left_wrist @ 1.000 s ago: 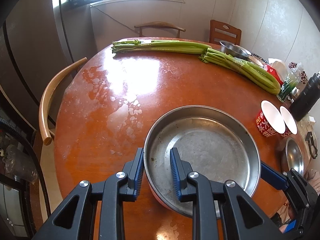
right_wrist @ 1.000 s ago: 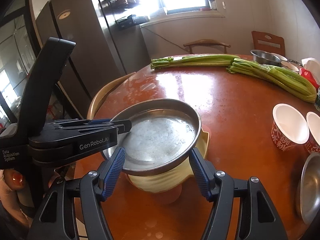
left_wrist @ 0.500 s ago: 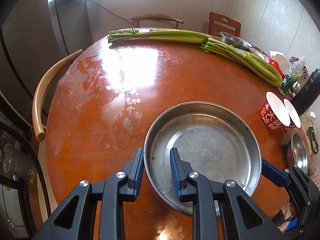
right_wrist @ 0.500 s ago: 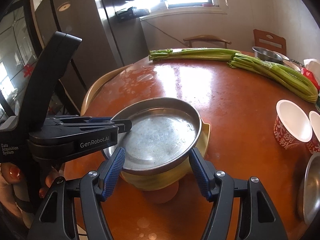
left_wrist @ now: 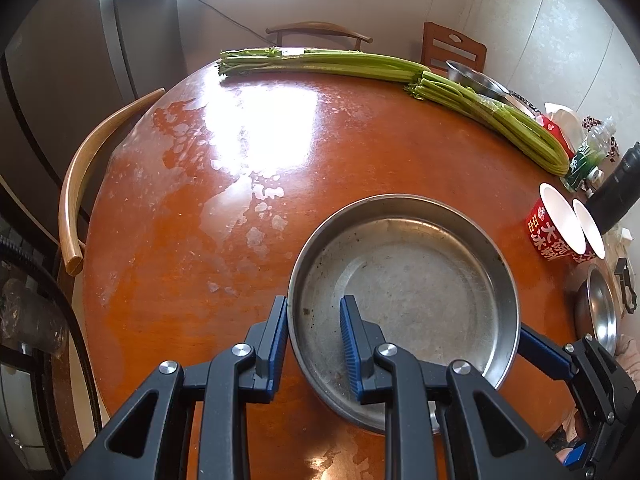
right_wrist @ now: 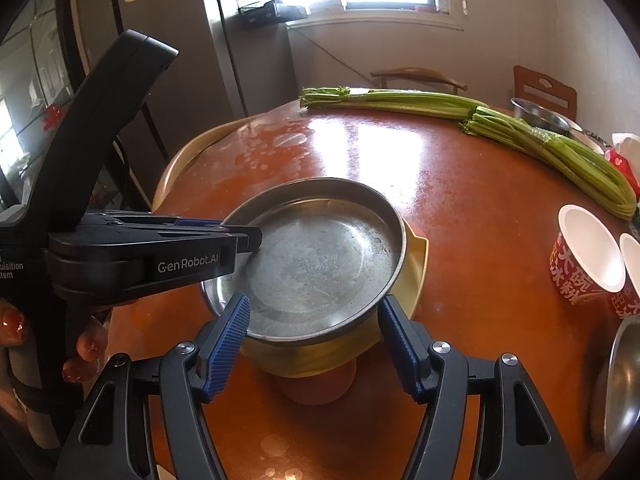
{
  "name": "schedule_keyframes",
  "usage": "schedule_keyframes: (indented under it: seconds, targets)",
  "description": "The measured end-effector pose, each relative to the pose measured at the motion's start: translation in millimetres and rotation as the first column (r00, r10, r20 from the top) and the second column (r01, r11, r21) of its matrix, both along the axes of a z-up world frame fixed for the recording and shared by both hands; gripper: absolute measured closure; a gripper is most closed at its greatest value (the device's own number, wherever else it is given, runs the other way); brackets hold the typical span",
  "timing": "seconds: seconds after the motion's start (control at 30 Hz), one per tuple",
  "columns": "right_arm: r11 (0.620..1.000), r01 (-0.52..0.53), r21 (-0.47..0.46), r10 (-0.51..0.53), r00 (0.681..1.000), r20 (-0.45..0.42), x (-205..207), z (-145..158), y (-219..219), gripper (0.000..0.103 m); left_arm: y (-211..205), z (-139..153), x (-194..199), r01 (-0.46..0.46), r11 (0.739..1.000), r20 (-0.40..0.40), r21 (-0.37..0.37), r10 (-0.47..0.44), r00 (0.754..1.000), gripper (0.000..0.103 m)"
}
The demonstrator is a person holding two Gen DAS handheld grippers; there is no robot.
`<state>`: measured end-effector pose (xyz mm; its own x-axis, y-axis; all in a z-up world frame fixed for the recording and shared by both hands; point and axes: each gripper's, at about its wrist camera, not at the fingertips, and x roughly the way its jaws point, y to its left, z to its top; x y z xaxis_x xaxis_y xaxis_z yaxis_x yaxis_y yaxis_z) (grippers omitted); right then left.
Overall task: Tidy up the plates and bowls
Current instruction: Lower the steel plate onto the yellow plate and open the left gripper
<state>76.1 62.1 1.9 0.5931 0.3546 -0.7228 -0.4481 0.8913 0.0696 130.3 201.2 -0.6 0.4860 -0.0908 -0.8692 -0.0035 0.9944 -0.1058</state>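
Two grippers share the load: left gripper (left_wrist: 314, 336) pinches the round steel plate's (left_wrist: 404, 280) rim; right gripper (right_wrist: 316, 344), half-spread, clasps the yellow bowl (right_wrist: 416, 264) underneath, steadying the stack.

Left gripper (left_wrist: 314, 336): tilted steeply down over the pan (left_wrist: 404, 292), jaws clamped on its near-left rim, one pad outside, one inside.
Right gripper (right_wrist: 314, 344): angled down at the pan's near side, jaws partway apart, one either side of the bowl (right_wrist: 414, 268) beneath it; contact unclear.
Hand (right_wrist: 48, 344): fingers curled around the left gripper's handle, left of the pan.
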Motion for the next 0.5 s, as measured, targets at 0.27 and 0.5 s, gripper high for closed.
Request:
schedule_keyframes:
  seconds: [0.27,0.5]
  targets:
    - [0.997,-0.009,-0.082,0.012,0.999,0.042,-7,-5,10,0.034,1,-6,0,-0.001,1.000,-0.007,-0.007,0.001,1.000,0.078]
    - [0.996,-0.018,-0.091,0.023,0.998,0.053,-9,-7,13,0.034,6,-3,-4,-0.004,1.000,0.001,-0.019,0.004,1.000,0.078]
